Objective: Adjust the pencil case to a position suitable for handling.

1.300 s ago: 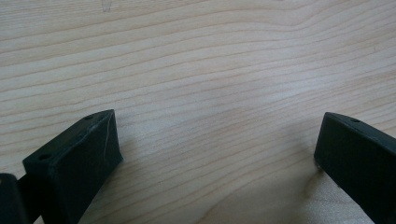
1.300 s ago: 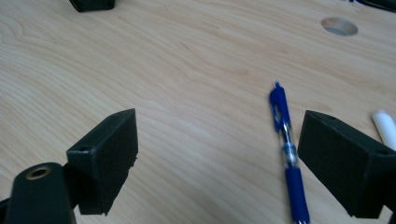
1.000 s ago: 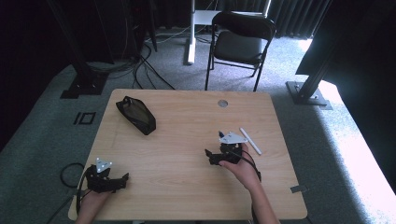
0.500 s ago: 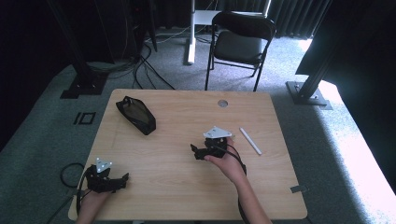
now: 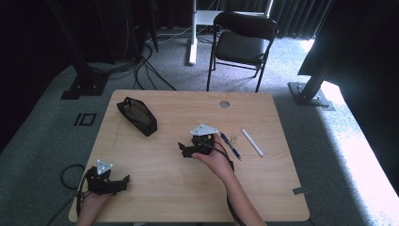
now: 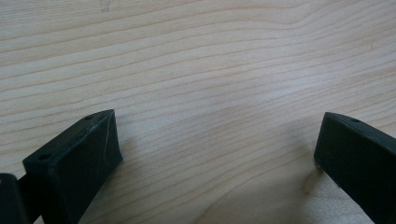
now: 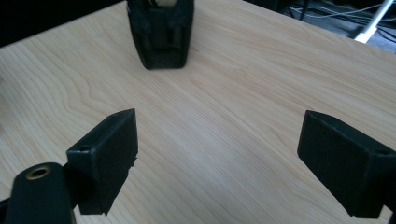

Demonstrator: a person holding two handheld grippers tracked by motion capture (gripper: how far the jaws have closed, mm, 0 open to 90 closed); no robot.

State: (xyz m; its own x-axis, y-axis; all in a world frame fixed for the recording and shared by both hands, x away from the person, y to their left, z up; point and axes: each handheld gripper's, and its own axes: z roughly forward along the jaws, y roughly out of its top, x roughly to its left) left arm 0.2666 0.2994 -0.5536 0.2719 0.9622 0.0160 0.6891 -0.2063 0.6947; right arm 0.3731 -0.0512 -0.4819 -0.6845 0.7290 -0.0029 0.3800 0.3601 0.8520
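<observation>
My right gripper [image 5: 186,149] hovers over the middle of the wooden table [image 5: 164,188], held by a hand, jaws pointing left. In the right gripper view it [image 7: 219,135] stands open with bare wood between its jaws. A blue pen [image 5: 231,145] and a white pen [image 5: 252,142] lie just right of that hand. My left gripper [image 5: 123,180] rests near the front left corner, jaws pointing right. In the left gripper view it [image 6: 217,135] is open over bare wood. The right gripper view shows the left gripper [image 7: 161,32] farther off.
A black zip pouch [image 5: 136,116] lies at the back left of the table. A round cable hole [image 5: 224,104] sits near the far edge. A black folding chair [image 5: 244,40] stands behind the table. Cables trail off the front left corner.
My right gripper has moved left, away from the pens toward the table's middle, and the blue pen has come into view. The left gripper has not moved.
</observation>
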